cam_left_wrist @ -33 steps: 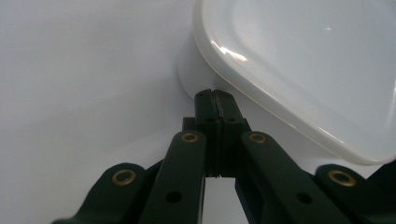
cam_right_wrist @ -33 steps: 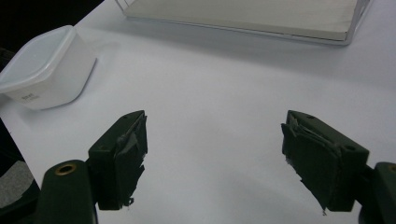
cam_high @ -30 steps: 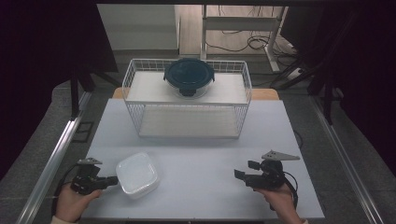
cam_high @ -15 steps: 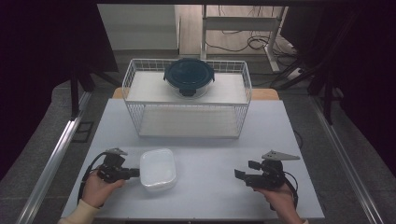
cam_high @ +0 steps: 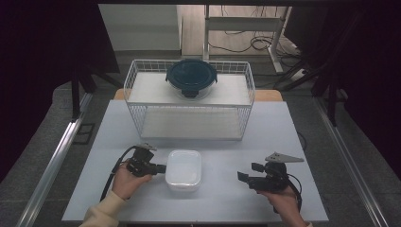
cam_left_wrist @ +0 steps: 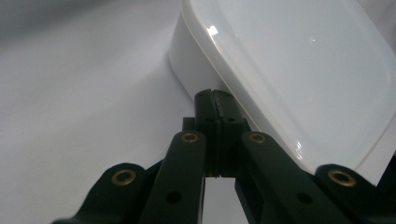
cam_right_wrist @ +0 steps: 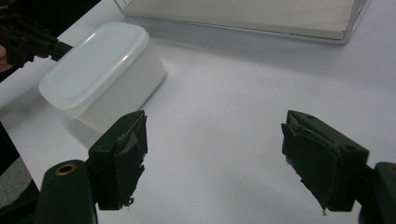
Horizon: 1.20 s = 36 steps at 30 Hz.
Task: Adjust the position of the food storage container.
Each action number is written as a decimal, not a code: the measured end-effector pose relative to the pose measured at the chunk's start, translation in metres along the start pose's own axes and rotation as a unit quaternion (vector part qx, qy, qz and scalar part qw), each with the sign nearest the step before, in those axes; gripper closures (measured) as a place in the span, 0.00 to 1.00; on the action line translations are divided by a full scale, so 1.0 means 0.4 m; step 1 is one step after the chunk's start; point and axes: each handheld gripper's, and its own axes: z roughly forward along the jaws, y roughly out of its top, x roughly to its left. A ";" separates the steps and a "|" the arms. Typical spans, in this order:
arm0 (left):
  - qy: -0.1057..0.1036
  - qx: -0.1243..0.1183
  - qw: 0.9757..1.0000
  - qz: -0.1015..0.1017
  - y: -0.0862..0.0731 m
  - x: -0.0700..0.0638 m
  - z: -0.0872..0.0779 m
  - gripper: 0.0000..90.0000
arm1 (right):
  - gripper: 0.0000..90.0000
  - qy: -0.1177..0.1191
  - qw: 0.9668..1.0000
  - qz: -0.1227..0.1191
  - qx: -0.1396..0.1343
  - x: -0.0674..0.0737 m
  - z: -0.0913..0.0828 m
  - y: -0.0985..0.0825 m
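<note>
A white rectangular lidded container (cam_high: pixel 183 169) (cam_left_wrist: pixel 289 70) (cam_right_wrist: pixel 102 79) sits on the white table (cam_high: pixel 283 123), near the front and a little left of centre. My left gripper (cam_high: pixel 161 168) (cam_left_wrist: pixel 215 95) is shut, jaws pressed together with nothing between them. Its tips rest against the container's left side wall just under the lid rim. My right gripper (cam_high: pixel 248 172) (cam_right_wrist: pixel 215 154) is held at the front right, open with nothing between its jaws, pointing left toward the container and well apart from it.
A white wire basket (cam_high: pixel 137 71) stands across the back of the table with a shelf on top. On that shelf sits a dark round lidded container (cam_high: pixel 191 78). Bare tabletop lies between the white container and my right gripper.
My left gripper has slid to the right along the table front, and the white container has moved right ahead of its tips. The right gripper has stayed put.
</note>
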 end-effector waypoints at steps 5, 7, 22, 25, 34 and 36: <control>-0.016 0.006 1.000 0.008 0.016 -0.025 0.029 1.00 | 0.25 -0.001 1.000 -0.002 0.000 0.001 0.001 -0.001; -0.016 0.008 1.000 0.011 0.016 -0.033 0.033 1.00 | 0.25 -0.002 1.000 -0.003 0.001 0.000 0.002 -0.001; 0.004 -0.042 0.999 0.004 0.007 -0.015 -0.031 1.00 | 0.25 -0.003 1.000 -0.005 0.000 0.004 0.003 -0.001; 0.014 -0.072 0.997 0.004 -0.007 -0.018 -0.061 0.97 | 0.25 -0.002 1.000 -0.009 0.002 0.007 0.005 -0.001; 0.014 -0.107 0.993 -0.039 -0.027 -0.018 -0.091 0.41 | 0.25 -0.002 1.000 -0.014 0.007 0.013 0.009 -0.002; 0.002 -0.109 0.993 -0.048 -0.029 -0.014 -0.091 0.39 | 0.25 -0.002 1.000 -0.015 0.007 0.013 0.010 -0.002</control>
